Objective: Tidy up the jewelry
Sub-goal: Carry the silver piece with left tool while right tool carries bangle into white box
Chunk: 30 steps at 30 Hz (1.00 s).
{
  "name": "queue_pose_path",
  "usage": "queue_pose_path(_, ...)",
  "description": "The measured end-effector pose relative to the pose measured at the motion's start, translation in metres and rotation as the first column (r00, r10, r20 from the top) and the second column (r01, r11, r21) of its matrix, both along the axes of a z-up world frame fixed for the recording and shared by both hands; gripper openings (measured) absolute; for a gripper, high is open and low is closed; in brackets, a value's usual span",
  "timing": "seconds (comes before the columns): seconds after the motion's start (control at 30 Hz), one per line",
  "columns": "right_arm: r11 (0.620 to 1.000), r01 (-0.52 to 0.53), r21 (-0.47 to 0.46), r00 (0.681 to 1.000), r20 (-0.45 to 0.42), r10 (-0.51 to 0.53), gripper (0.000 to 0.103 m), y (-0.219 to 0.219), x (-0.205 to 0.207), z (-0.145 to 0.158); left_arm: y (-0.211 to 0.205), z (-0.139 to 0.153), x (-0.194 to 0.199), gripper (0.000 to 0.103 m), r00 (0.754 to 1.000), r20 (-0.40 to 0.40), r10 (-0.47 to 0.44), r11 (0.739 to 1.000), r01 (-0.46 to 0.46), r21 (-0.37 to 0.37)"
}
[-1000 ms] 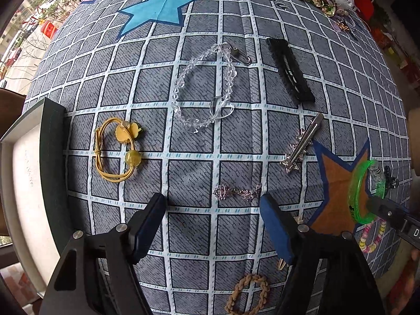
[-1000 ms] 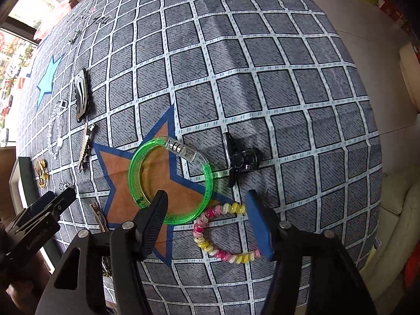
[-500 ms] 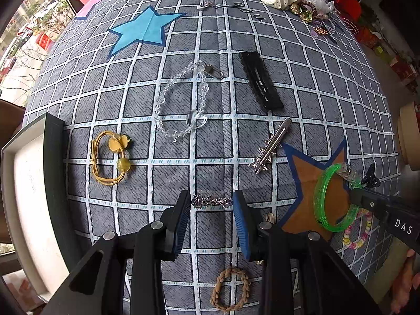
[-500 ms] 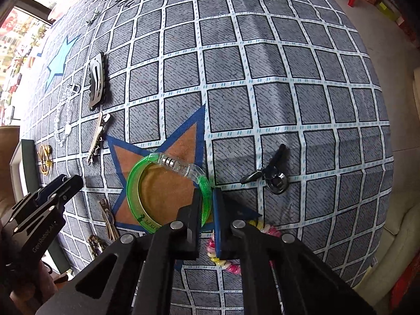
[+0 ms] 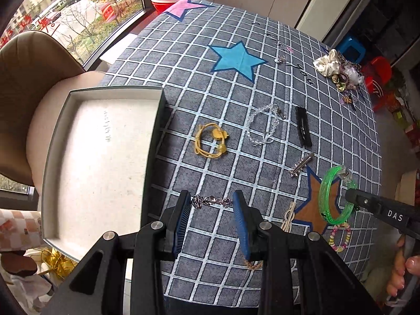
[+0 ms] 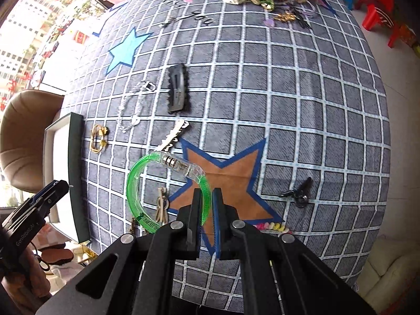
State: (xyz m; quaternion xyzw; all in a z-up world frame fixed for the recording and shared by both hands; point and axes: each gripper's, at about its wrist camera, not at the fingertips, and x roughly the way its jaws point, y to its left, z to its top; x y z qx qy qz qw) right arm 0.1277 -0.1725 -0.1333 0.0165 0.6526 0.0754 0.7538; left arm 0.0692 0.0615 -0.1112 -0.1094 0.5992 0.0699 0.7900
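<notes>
Jewelry rides in both tools, lifted clear of the surface for carrying to the tray [image 5: 155, 141] at nine o'clock: left tool [image 5: 211, 219] pinching a silver chain [image 5: 211, 200] endwise, right tool [image 6: 207, 210] clamping the green bangle's [image 6: 134, 183] rim.

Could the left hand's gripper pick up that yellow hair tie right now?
Probably not yet. The left gripper already has its jaws clamped on a silver chain, so it is occupied. The yellow hair tie lies uncovered on the tablecloth beside the tray, so once the chain is dropped, the way looks free.
</notes>
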Motion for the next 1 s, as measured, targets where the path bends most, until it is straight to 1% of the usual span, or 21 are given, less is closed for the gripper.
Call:
queue_pose_path(0.03, 1.000, -0.023, 0.006, 1.000, 0.004, 0.023, 0.008, 0.014, 0.002, 0.002, 0.009, 0.002, -0.004, 0.040, 1.000, 0.005, 0.013, 1.000, -0.013, 0.010)
queue_pose_path(0.07, 0.999, -0.047, 0.012, 0.999, 0.010, 0.047, 0.008, 0.018, -0.001, 0.003, 0.022, 0.004, -0.009, 0.040, 1.000, 0.009, 0.027, 0.999, -0.027, 0.017)
queue_pose_path(0.17, 0.995, -0.097, 0.031, 0.995, 0.034, 0.096, 0.008, 0.064, 0.003, 0.007, 0.059, 0.006, -0.016, 0.040, 0.999, 0.017, 0.051, 0.998, -0.051, 0.028)
queue_pose_path(0.2, 0.993, -0.112, 0.036, 0.993, 0.040, 0.110, 0.008, 0.074, 0.003, 0.007, 0.072, 0.005, -0.016, 0.040, 0.998, 0.013, 0.056, 0.998, -0.056, 0.034)
queue_pose_path(0.3, 0.988, -0.150, 0.042, 0.988, 0.046, 0.148, 0.008, 0.124, 0.007, 0.001, 0.110, 0.000, -0.017, 0.040, 0.997, 0.006, 0.074, 0.996, -0.074, 0.042)
queue_pose_path(0.47, 0.970, -0.240, 0.027, 0.970, 0.049, 0.239, 0.008, 0.205, 0.016, -0.013, 0.160, -0.021, -0.008, 0.040, 0.996, -0.013, 0.089, 0.994, -0.089, 0.057)
queue_pose_path(0.6, 0.961, -0.277, 0.019, 0.961, 0.028, 0.277, 0.008, 0.259, 0.030, -0.033, 0.186, -0.043, 0.009, 0.040, 0.996, -0.019, 0.092, 0.994, -0.091, 0.061)
queue_pose_path(0.77, 0.956, -0.294, -0.005, 0.956, -0.007, 0.294, 0.007, 0.299, 0.050, -0.062, 0.206, -0.067, 0.034, 0.041, 0.995, -0.021, 0.093, 0.994, -0.091, 0.060)
queue_pose_path(0.9, 0.953, -0.301, -0.045, 0.954, -0.029, 0.300, 0.007, 0.313, 0.062, -0.080, 0.214, -0.085, 0.049, 0.041, 0.995, -0.034, 0.089, 0.994, -0.086, 0.068)
queue_pose_path(1.0, 0.953, -0.295, -0.068, 0.955, -0.045, 0.292, 0.007, 0.318, 0.068, -0.088, 0.215, -0.095, 0.054, 0.041, 0.996, -0.050, 0.079, 0.994, -0.075, 0.076)
